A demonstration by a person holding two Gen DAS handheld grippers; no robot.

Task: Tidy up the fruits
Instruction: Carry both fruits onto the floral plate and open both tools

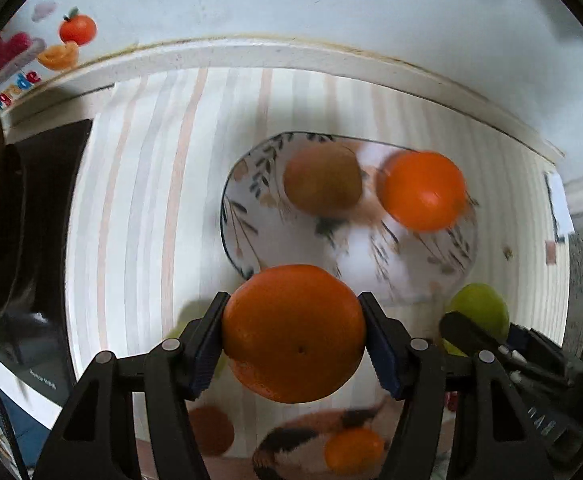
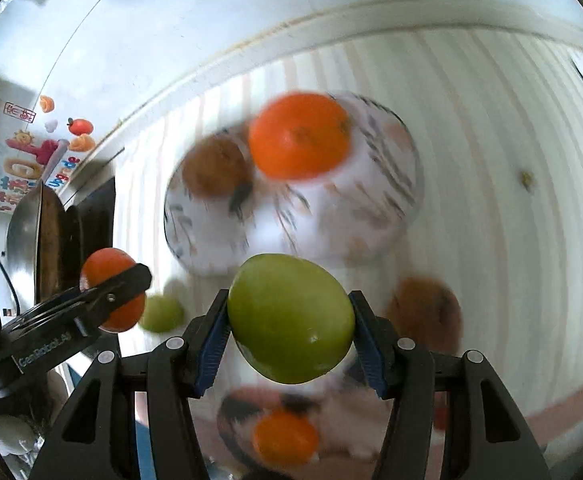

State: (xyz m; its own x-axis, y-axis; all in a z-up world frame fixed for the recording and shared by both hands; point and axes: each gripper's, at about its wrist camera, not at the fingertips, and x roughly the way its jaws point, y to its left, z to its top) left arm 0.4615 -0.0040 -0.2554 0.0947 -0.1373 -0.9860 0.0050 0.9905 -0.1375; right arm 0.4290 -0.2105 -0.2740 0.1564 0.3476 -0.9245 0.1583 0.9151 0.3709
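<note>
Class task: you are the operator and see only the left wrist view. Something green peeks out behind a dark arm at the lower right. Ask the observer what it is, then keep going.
Observer: It is a green apple, clamped between the pads of the right hand-held gripper.
Operator: Is any other green fruit loose on the table?
Observer: Yes, a second green fruit lies on the striped cloth, just beyond the held orange.
Operator: What sits right of the apple?
Observer: A brown fruit lies on the cloth there, outside the floral plate.
</note>
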